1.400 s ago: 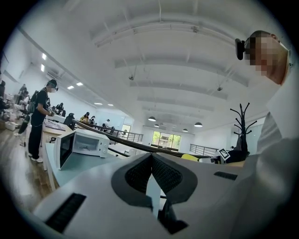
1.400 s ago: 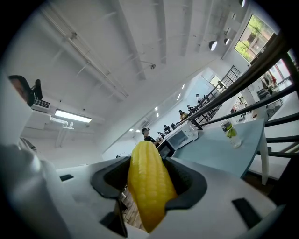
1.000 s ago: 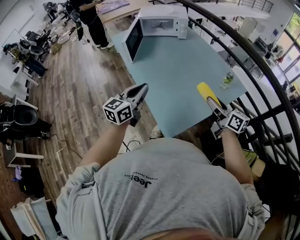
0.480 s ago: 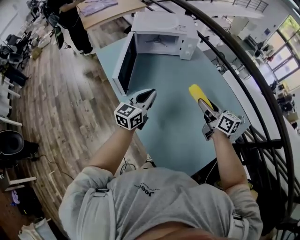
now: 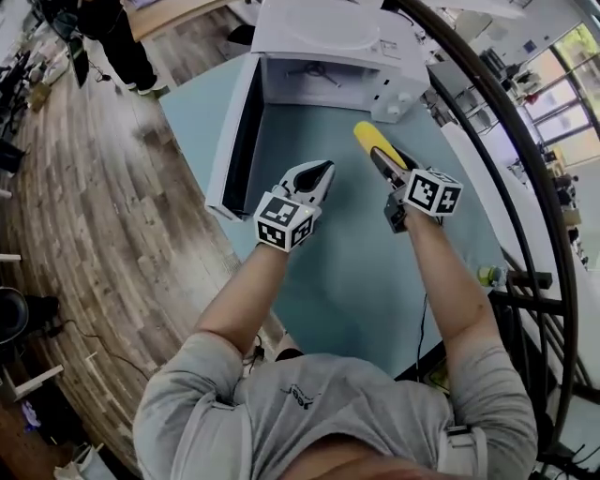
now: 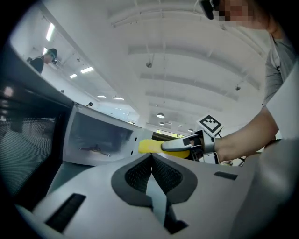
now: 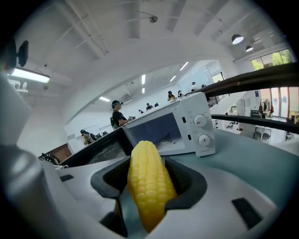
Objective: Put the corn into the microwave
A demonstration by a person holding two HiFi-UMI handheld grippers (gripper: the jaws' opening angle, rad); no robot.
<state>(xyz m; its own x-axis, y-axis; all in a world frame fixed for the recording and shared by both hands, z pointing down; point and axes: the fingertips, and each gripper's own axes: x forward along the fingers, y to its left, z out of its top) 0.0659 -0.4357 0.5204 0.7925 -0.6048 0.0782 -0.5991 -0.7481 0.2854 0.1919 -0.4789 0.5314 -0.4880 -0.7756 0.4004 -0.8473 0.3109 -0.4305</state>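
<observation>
A yellow corn cob [image 5: 367, 138] sticks out of my right gripper [image 5: 379, 155], which is shut on it. In the right gripper view the corn [image 7: 147, 186] lies lengthwise between the dark pads and points at the white microwave [image 7: 180, 128]. The microwave [image 5: 328, 37] stands at the far end of the blue-grey table [image 5: 356, 272], with its door [image 5: 234, 141] swung open to the left and its cavity [image 6: 96, 137] showing. My left gripper [image 5: 322, 171] hovers over the table beside the door, shut on nothing. From the left gripper view, the corn [image 6: 149, 146] is just right of the cavity.
A small green bottle [image 5: 487, 275] stands near the table's right edge. A black curved railing [image 5: 525, 187] runs along the right side. Wooden floor lies to the left, where a person [image 5: 103, 28] stands at the far left.
Both grippers have travelled forward across the table toward the microwave, which now lies close ahead. The corn stays in the right gripper, and the left stays shut.
</observation>
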